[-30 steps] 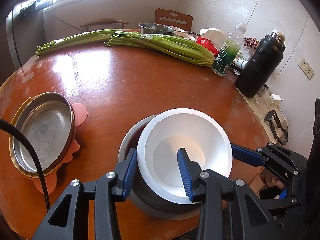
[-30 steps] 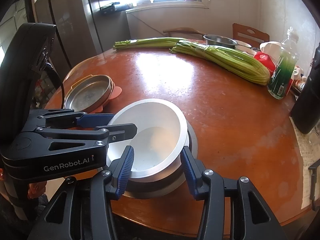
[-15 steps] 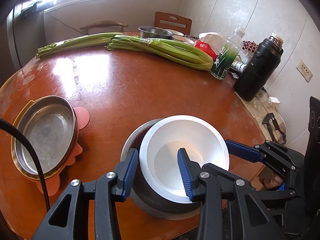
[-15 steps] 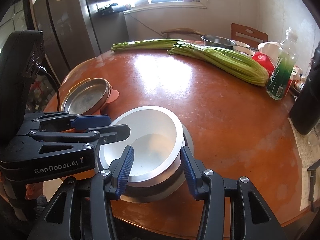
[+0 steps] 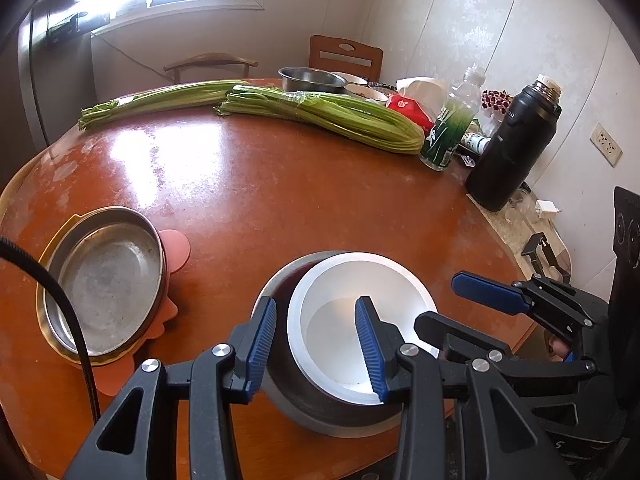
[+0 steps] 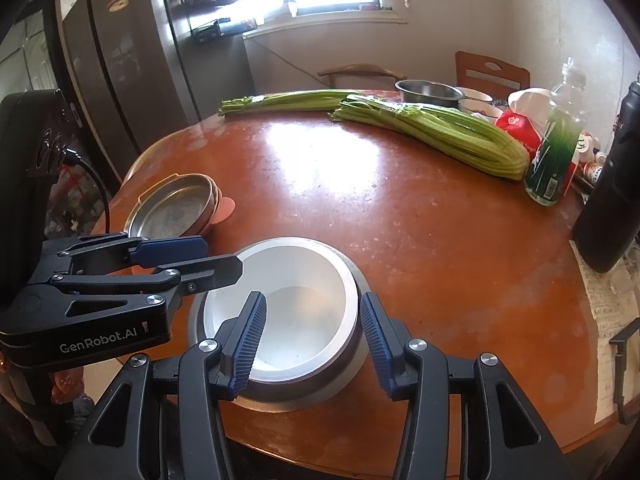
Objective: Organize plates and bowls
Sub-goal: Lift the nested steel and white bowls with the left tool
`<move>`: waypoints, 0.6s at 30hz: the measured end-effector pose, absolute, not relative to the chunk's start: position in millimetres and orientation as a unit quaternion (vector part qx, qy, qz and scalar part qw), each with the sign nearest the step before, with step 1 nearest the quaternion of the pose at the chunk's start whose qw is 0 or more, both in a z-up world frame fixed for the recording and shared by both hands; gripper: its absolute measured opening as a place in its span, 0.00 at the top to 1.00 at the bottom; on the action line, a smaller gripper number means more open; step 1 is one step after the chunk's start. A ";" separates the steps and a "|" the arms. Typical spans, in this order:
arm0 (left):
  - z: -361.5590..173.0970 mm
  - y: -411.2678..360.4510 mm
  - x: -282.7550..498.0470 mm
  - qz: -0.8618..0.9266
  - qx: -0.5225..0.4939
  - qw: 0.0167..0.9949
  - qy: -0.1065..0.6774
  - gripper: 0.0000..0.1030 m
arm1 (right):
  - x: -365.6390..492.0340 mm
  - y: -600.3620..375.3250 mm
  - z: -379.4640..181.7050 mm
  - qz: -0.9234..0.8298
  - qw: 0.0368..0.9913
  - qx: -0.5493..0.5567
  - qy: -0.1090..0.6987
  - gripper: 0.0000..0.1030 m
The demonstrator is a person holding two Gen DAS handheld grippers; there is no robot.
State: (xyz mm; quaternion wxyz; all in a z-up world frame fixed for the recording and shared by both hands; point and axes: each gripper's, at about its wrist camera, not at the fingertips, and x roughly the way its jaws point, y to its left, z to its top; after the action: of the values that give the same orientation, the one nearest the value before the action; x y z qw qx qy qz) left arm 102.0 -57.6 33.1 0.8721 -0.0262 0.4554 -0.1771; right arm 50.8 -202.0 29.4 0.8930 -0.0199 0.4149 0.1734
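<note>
Left wrist view: the left gripper (image 5: 316, 344) is parted, 1 finger outside the steel bowl (image 5: 280, 376) and the other down inside the white bowl (image 5: 360, 320), so it straddles both near rims without visibly pinching them. In the right wrist view the right gripper (image 6: 314, 344) is open too, 1 pad inside the white bowl (image 6: 296, 312) and the other outside the steel bowl (image 6: 356, 344); I cannot tell whether any pad touches. The white bowl sits nested in the steel one, pushed toward 1 side rather than centred, and the pair stands close to the near edge of the table (image 5: 320, 200). That is the main risk: a closing finger or a careless pull toward the person could drag the stack over the edge. Closing across 2 rims at once could also tilt the white bowl or let it slip, since smooth walls give the pads little hold. The 2 grippers are crowded together over 1 stack and could knock each other. Further left, the steel plate (image 5: 104, 280) rests on an orange mat (image 5: 176, 240), near enough for a sideways swing to clip it. The celery (image 5: 320, 120), bottle (image 5: 452, 128) and flask (image 5: 512, 144) stand well apart at the far side, out of harm.
</note>
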 end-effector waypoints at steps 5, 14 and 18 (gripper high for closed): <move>37.4 -54.6 101.8 -0.170 -0.024 0.875 0.452 0.59 | 53.6 -206.4 35.9 0.171 0.897 -0.012 0.408 0.46; 30.6 -52.6 104.3 -0.159 -0.025 0.872 0.463 0.54 | 60.6 -211.4 26.4 0.167 0.891 -0.004 0.422 0.44; 23.7 -57.0 104.6 -0.157 -0.022 0.868 0.471 0.52 | 62.0 -216.3 20.3 0.167 0.886 0.014 0.432 0.40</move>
State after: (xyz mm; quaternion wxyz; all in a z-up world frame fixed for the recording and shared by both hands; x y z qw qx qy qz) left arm 104.6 -57.0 23.7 0.8678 -0.0217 0.4709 -0.1572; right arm 62.0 -216.3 20.3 0.8862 0.0140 0.4319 0.1669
